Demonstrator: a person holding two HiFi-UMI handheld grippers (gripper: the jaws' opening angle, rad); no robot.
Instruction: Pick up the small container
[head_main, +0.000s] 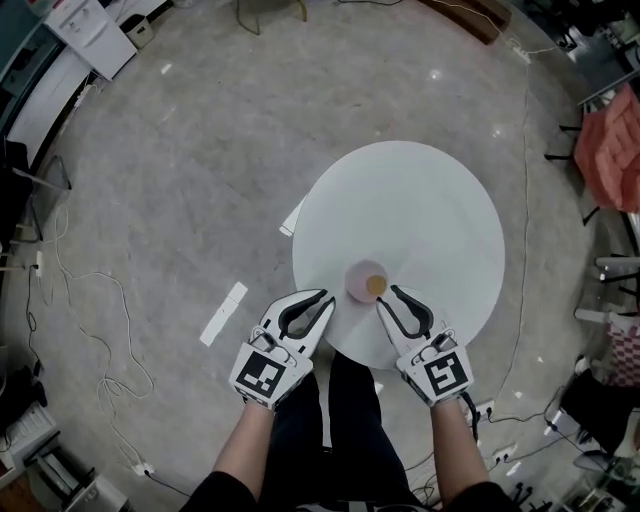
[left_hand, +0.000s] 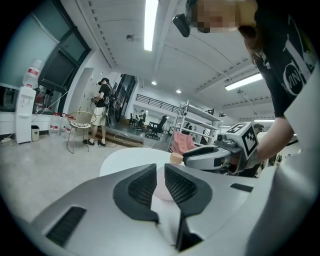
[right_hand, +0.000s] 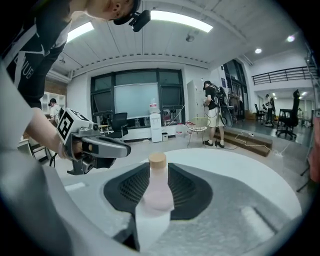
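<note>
A small pink container (head_main: 367, 283) with a cork lid stands near the front edge of the round white table (head_main: 400, 200). My right gripper (head_main: 386, 298) sits just behind and to the right of it with its jaws apart. In the right gripper view the container (right_hand: 159, 192) stands upright in the gap of the right gripper (right_hand: 159, 170), and I see no pad pressing on it. My left gripper (head_main: 326, 300) is shut and empty, a little to the container's left. In the left gripper view the container (left_hand: 162, 190) shows beyond the narrow slit of the left gripper (left_hand: 160, 170).
The table stands on a grey floor with a white tape strip (head_main: 223, 313), and loose cables (head_main: 70, 290) lie at the left. A red chair (head_main: 610, 155) is at the right. A person (left_hand: 102, 112) and a wire chair (left_hand: 80, 122) are far off.
</note>
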